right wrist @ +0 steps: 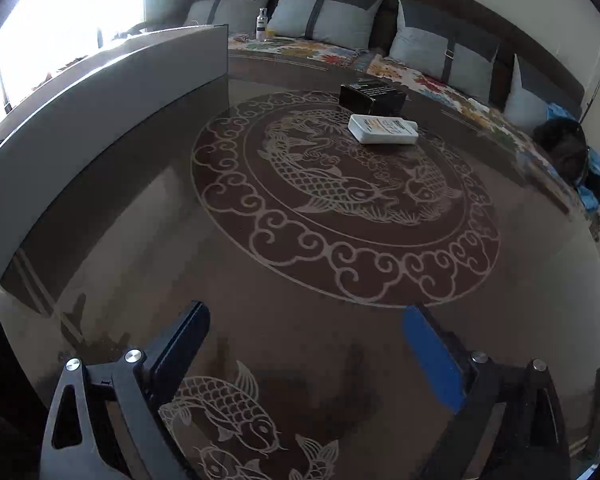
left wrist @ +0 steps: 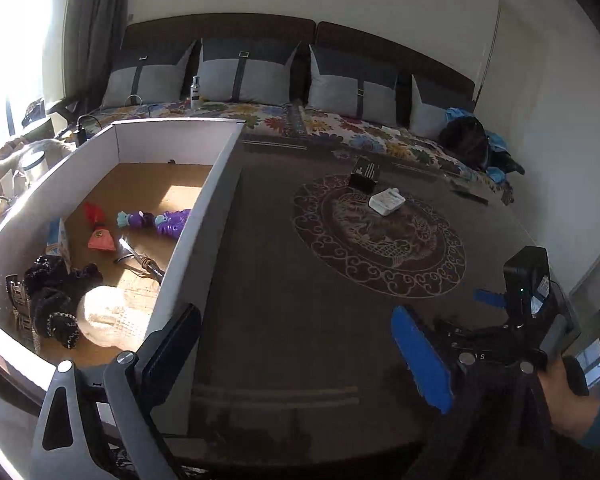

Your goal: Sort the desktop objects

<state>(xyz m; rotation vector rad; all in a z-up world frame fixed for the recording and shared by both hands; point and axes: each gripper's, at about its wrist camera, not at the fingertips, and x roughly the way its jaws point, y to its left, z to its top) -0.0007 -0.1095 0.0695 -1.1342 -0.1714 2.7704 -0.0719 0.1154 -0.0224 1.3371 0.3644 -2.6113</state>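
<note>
A white-walled sorting box point(left wrist: 180, 136) at the left of the dark carp-patterned tabletop point(left wrist: 300, 340) already holds small items: a cream knitted ball point(left wrist: 108, 316), a black beaded tangle point(left wrist: 52, 300), an orange pouch point(left wrist: 100, 236) and a purple toy figure point(left wrist: 156, 220). The left gripper point(left wrist: 296, 360) hovers near the box's corner, fingers apart and holding nothing. To the right, the right gripper point(right wrist: 308, 364) hangs low over the tabletop, its fingers likewise spread and empty. Two items remain to be sorted, both well ahead near the far rim of the round emblem: a flat white pack point(right wrist: 382, 129) just in front of a black carton point(right wrist: 372, 98), the two close or perhaps touching. The next grasp likely suits the white pack first; closing across its narrow sides from above, clear of the carton, should avoid nudging both. Print shows on the pack's face and the carton's top, but none is legible. Beyond, a floral-covered bed point(right wrist: 440, 80) carries a small bottle point(right wrist: 262, 24) whose label cannot be read either.
</note>
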